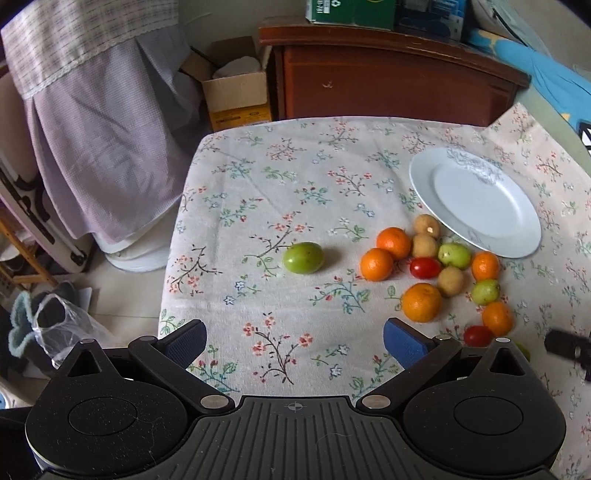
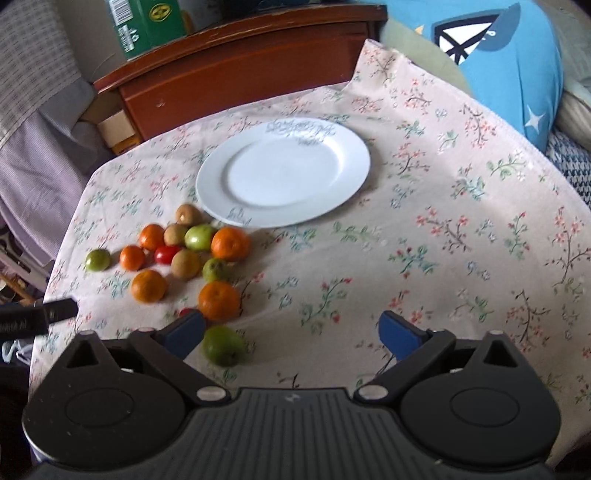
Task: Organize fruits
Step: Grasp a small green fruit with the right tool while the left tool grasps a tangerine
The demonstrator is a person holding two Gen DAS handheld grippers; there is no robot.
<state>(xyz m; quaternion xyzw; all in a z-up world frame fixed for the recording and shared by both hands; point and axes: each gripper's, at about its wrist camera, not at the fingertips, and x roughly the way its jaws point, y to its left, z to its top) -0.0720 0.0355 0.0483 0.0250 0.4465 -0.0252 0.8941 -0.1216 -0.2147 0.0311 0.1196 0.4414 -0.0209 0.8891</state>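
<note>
A white plate (image 1: 480, 206) lies on the floral tablecloth (image 1: 295, 206); it also shows in the right wrist view (image 2: 284, 173). Beside it sits a cluster of fruit: several oranges (image 1: 376, 264), green fruits (image 1: 454, 254), brown fruits (image 1: 426, 225) and red tomatoes (image 1: 424, 267). One green fruit (image 1: 303, 257) lies apart to the left. My left gripper (image 1: 295, 341) is open and empty above the cloth. My right gripper (image 2: 291, 332) is open and empty; a green fruit (image 2: 221, 345) lies beside its left finger, an orange (image 2: 218, 300) just beyond.
A brown wooden cabinet (image 1: 388, 74) stands behind the table with a green box (image 2: 147, 26) on top. A cardboard box (image 1: 236, 92) and draped purple cloth (image 1: 103, 147) are at the left. A blue cushion (image 2: 498, 66) lies at the right.
</note>
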